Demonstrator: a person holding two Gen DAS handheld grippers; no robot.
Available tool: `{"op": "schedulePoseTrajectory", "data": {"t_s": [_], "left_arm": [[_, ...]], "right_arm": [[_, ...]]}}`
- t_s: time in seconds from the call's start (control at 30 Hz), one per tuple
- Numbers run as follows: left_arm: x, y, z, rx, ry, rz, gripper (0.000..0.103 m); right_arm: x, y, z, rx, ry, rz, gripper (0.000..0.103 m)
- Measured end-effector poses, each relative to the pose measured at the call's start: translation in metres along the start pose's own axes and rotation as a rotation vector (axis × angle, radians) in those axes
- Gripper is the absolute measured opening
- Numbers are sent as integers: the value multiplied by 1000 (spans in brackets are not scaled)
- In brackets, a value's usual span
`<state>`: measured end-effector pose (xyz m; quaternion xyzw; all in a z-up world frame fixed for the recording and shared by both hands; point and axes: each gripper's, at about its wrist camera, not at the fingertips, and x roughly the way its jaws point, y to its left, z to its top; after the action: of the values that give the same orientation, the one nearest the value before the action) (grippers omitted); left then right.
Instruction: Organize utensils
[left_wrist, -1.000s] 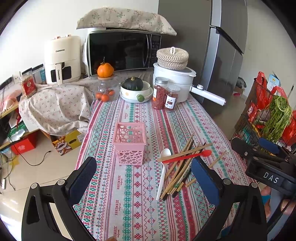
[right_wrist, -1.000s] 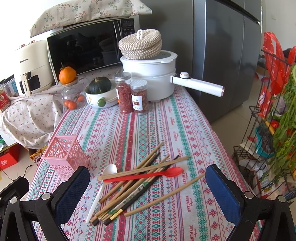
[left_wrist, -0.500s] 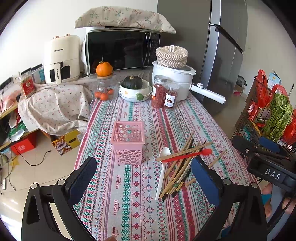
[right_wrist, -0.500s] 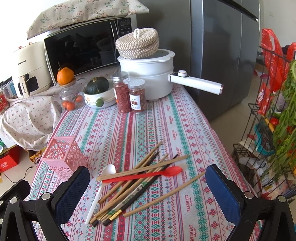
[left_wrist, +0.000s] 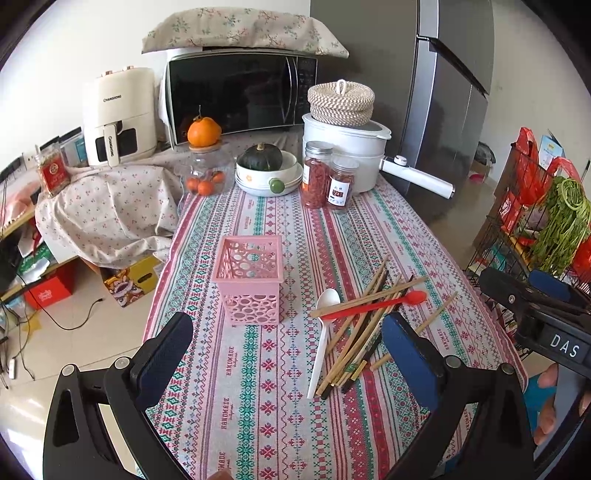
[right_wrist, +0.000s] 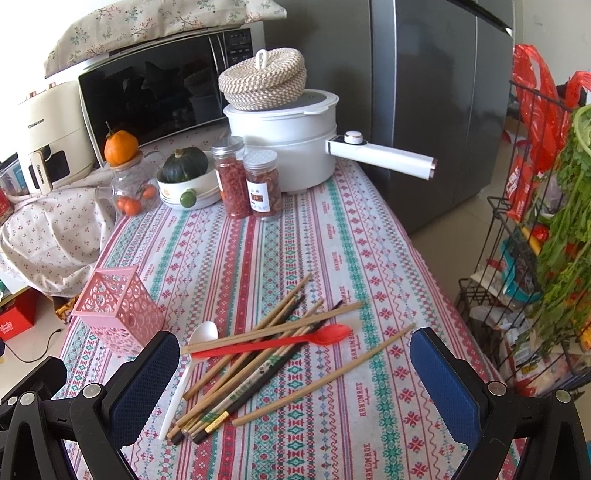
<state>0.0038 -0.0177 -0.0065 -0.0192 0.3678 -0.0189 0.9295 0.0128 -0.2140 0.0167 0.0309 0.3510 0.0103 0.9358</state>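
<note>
So both grippers are just hovering above the near end of the table, nothing in either one: the left gripper (left_wrist: 286, 360) has its blue pads spread wide and the right gripper (right_wrist: 291, 373) is spread wide too. The pink holder (left_wrist: 252, 282) stands upright on the striped tablecloth (left_wrist: 258, 424) and looks empty from the top. Just to the right of it is a messy pile of chopsticks (right_wrist: 258, 354), mostly wooden with a couple of dark ones, and a red spoon (right_wrist: 280, 341) lies across the top. A white spoon (right_wrist: 186, 373) sits along the pile's left edge, and one single chopstick (right_wrist: 325, 382) lies a bit apart on the right. At the far end there's a white pot (right_wrist: 288, 144), two spice jars (right_wrist: 247, 181) and a microwave (left_wrist: 240, 98)
</note>
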Motion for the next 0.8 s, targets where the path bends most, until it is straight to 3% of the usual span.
{"op": "schedulePoseTrajectory", "data": {"t_s": [0.37,0.57,0.7,0.8], "left_arm": [[5,-17,4,42,12,17,103],[23,-29,16,53,132,-85,103],[38,-48,24,134,192,-84,103],[51,-62,32,186,251,-89,103]], "right_arm": [[-3,-19,7,25,32,-2,103],[12,-34,27,50,114,-17,103],[34,-43,41,49,186,-38,103],[54,-60,45,108,244,-5,103]]}}
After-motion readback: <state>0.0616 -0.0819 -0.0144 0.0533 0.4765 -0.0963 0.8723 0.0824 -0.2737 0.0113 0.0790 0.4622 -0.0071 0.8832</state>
